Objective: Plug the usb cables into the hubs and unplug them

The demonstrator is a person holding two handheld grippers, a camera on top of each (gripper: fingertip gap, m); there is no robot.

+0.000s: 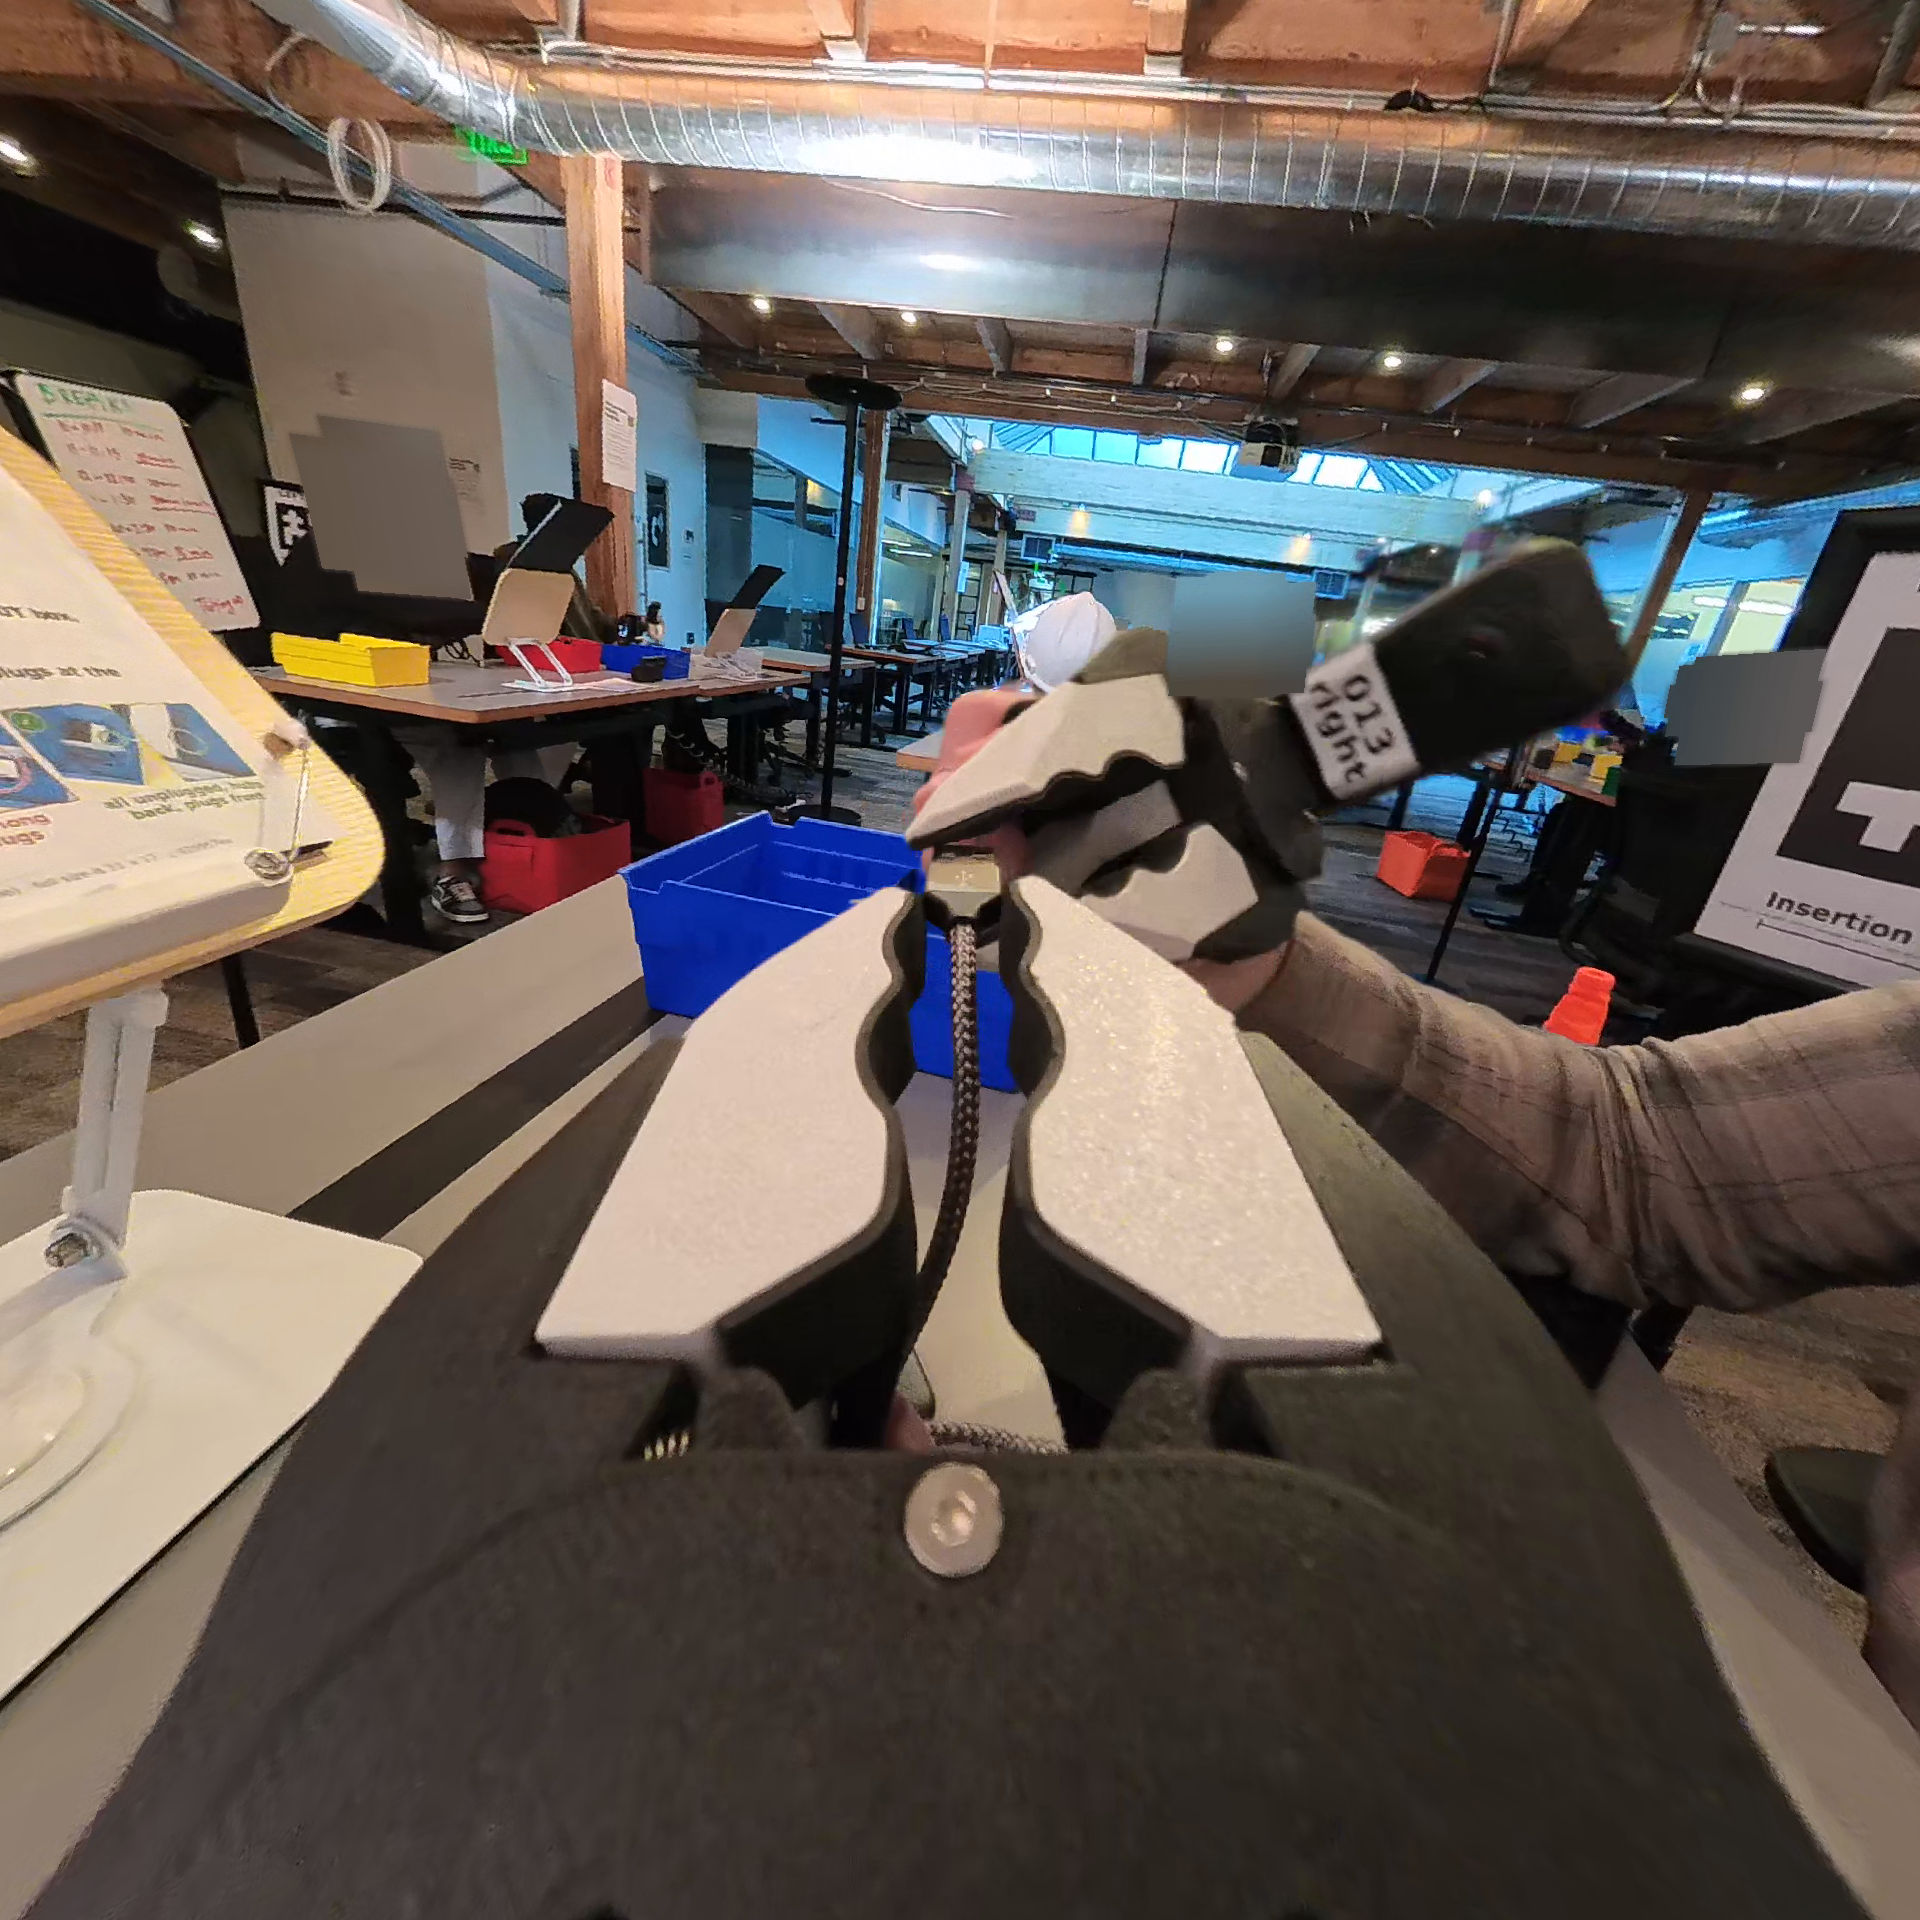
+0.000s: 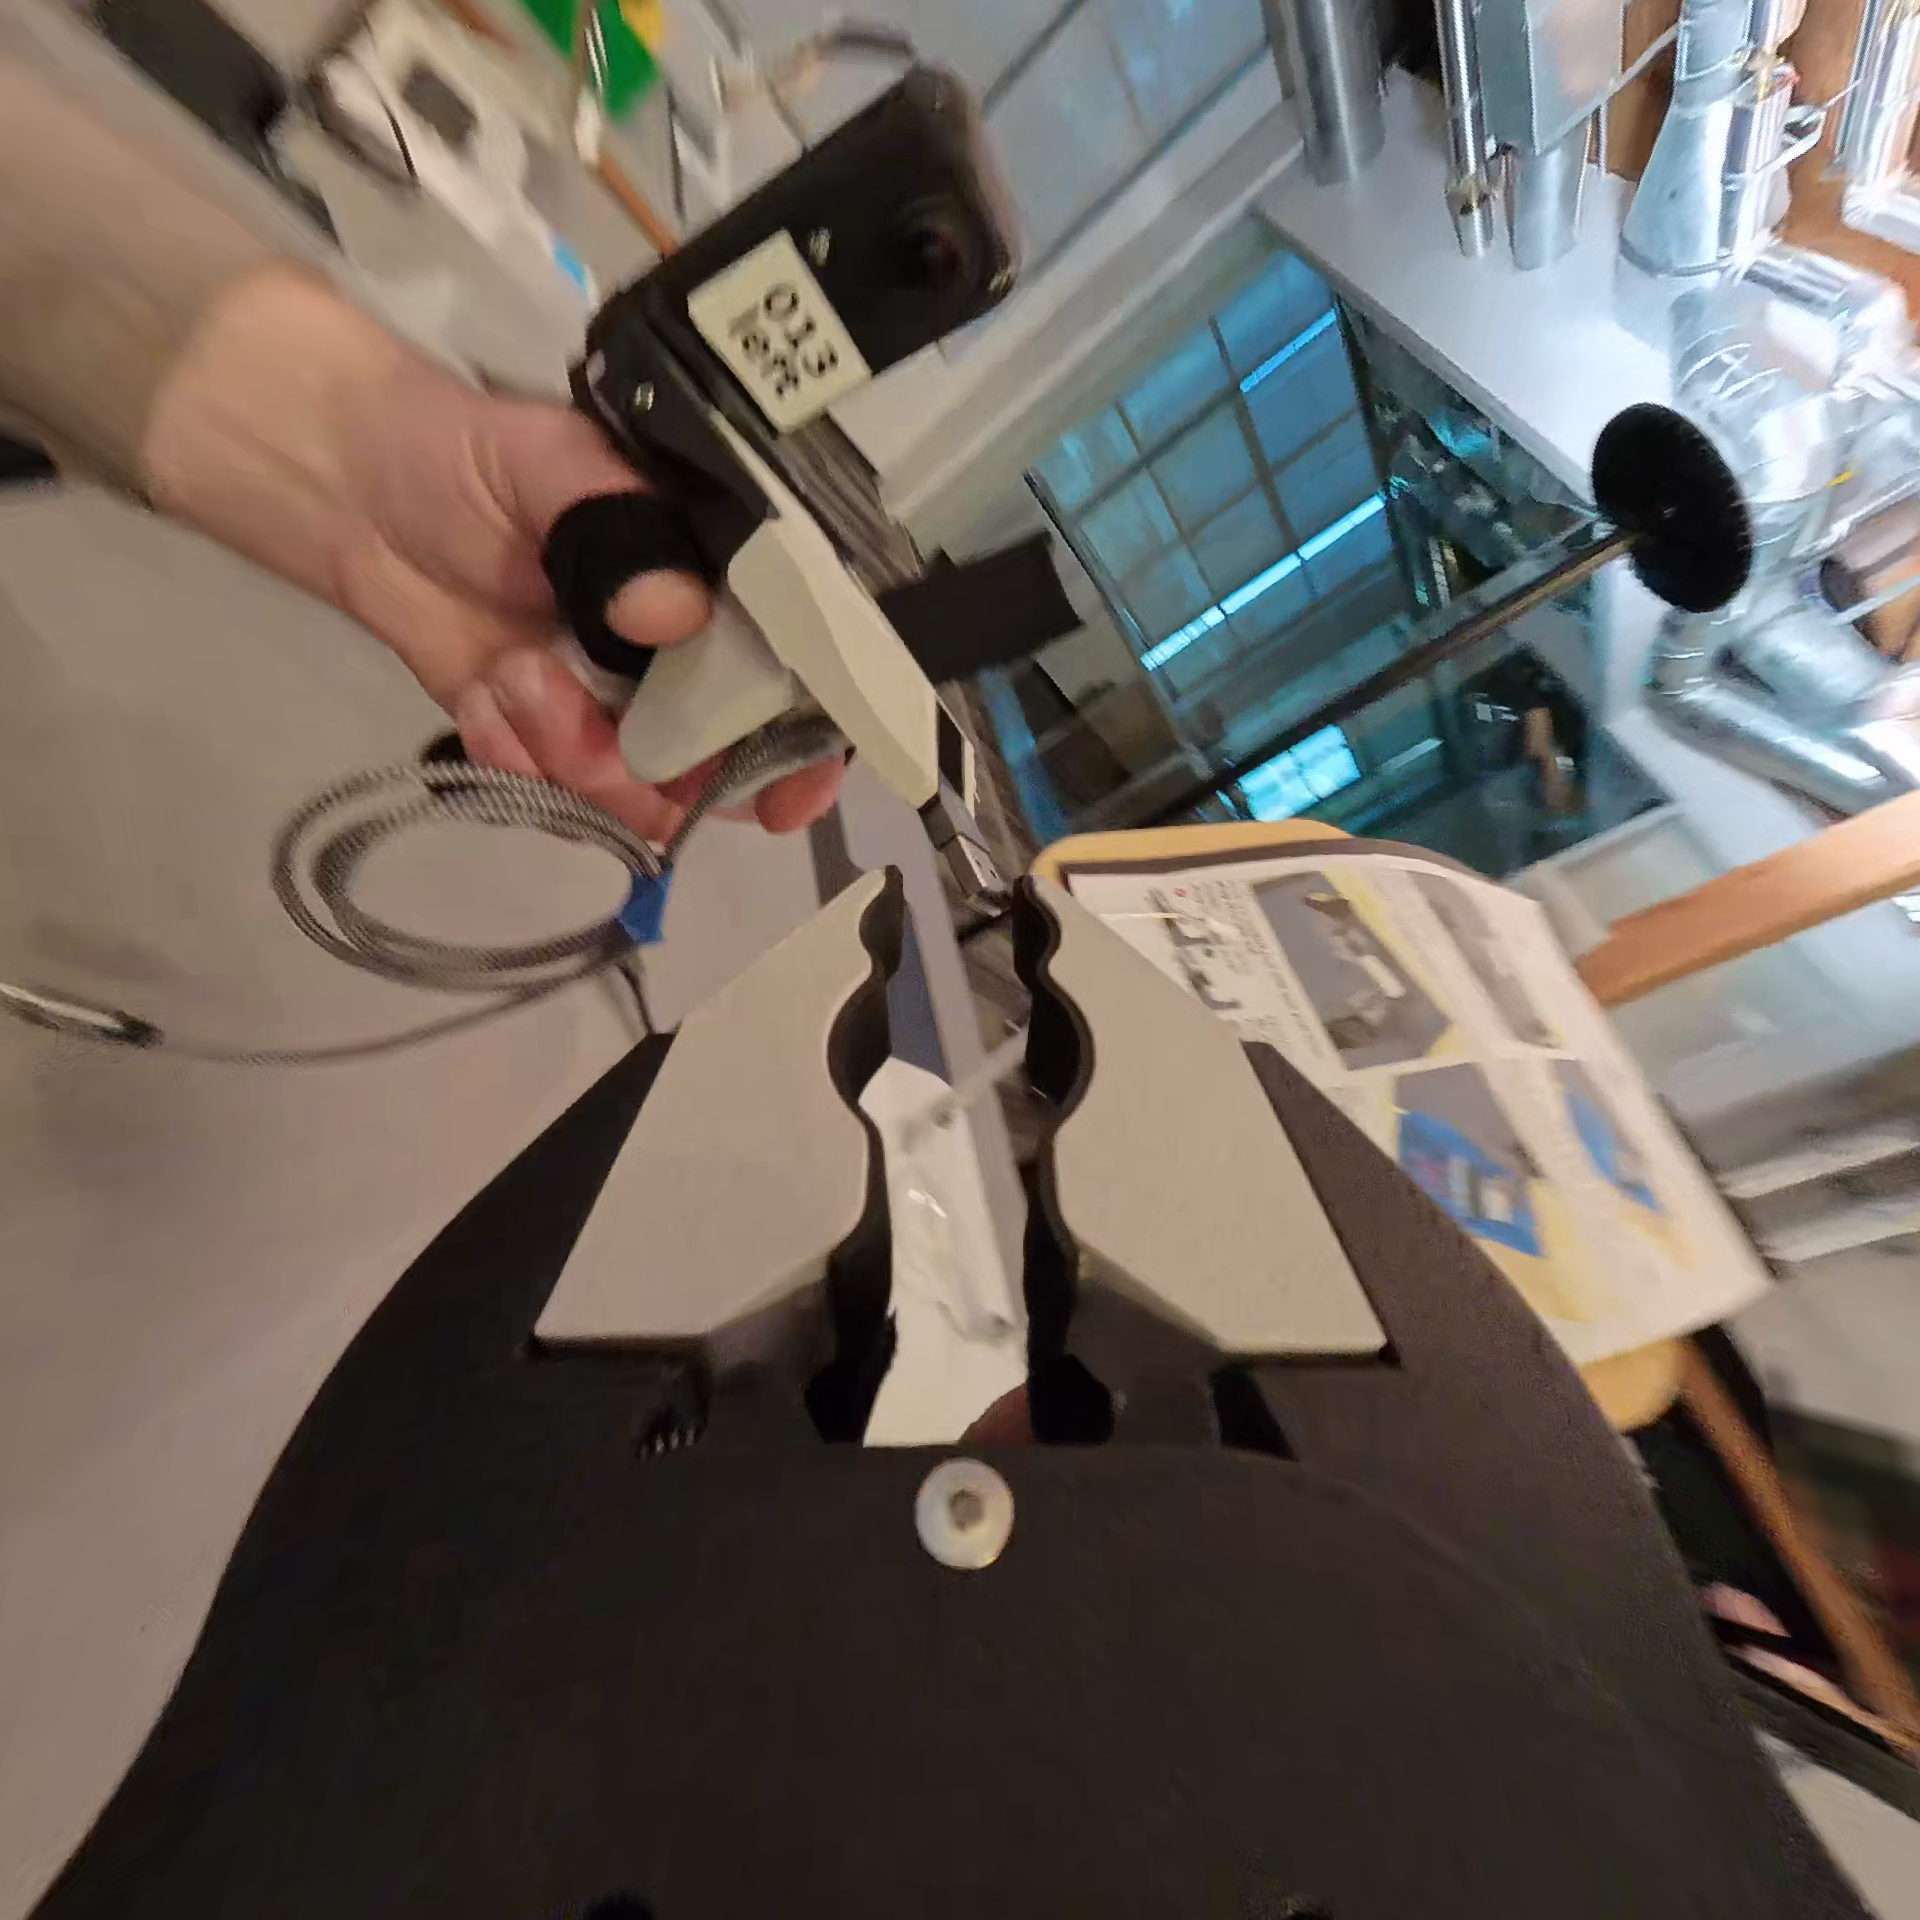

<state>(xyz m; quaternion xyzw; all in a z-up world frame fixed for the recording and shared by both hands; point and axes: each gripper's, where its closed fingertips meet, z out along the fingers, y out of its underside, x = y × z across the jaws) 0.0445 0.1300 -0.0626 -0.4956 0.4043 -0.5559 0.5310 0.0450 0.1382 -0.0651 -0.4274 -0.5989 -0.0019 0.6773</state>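
Note:
My left gripper (image 1: 961,902) is shut on a black-and-grey braided USB cable (image 1: 961,1039), just behind its silver plug (image 1: 961,878), which sticks out past the fingertips. The cable runs back between the fingers. My right gripper (image 1: 977,844) is held in the air facing it, its tips right at the plug. In the right wrist view my right gripper (image 2: 958,894) is slightly open and holds nothing, with the plug (image 2: 977,860) at its mouth. The left gripper (image 2: 920,795) holds the plug there. The cable (image 2: 416,935) loops left and carries a blue tape tag (image 2: 649,906). No hub is in view.
A blue bin (image 1: 769,894) stands at the table's far edge. An instruction sheet on a wooden stand (image 1: 125,727) with a white base (image 1: 208,1330) is at the left; it also shows in the right wrist view (image 2: 1403,1091). A black-and-white sign (image 1: 1849,810) stands at the right. My two grippers' fingertips are within a few centimetres of each other.

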